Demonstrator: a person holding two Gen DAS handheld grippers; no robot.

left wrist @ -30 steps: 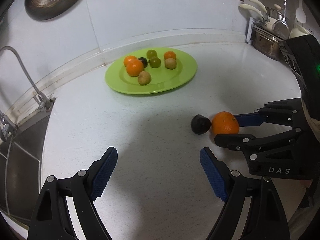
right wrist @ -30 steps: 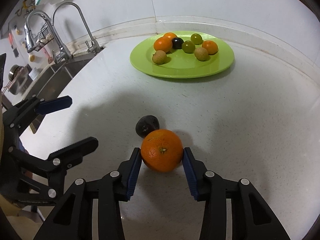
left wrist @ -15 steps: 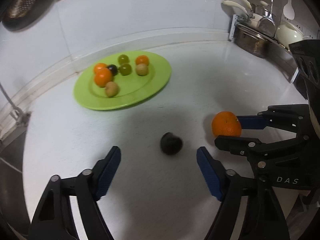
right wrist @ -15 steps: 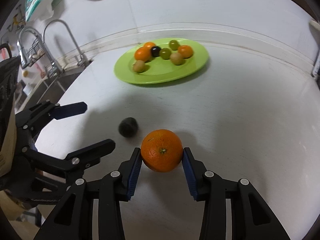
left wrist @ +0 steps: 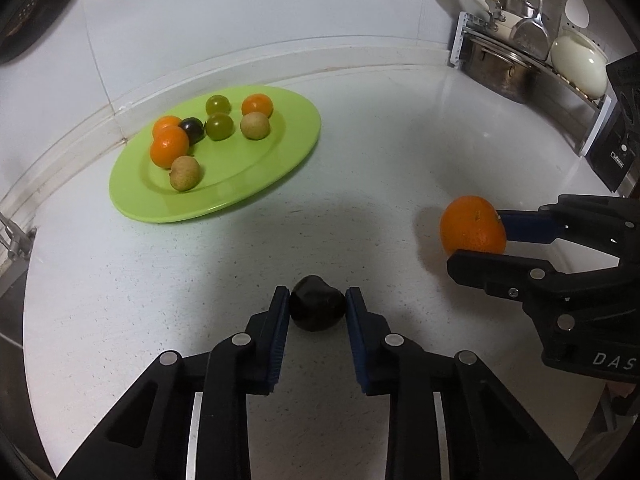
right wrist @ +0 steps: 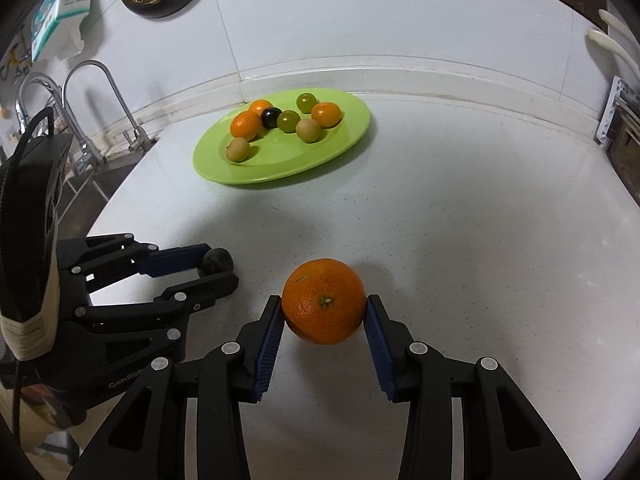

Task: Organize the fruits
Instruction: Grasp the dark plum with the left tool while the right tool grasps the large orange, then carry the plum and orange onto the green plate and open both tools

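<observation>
Green plate (left wrist: 248, 188) at the far left of the bench (left wrist: 400, 152) already carries several small fruits, evidently the collection point. Right tool (right wrist: 324, 316) is clamped on the orange (right wrist: 323, 301), apparently just clear of the bench. Left tool (left wrist: 317, 307) is closed around the dark fruit (left wrist: 317, 308) near centre; whether it has left the bench cannot be judged.
</observation>
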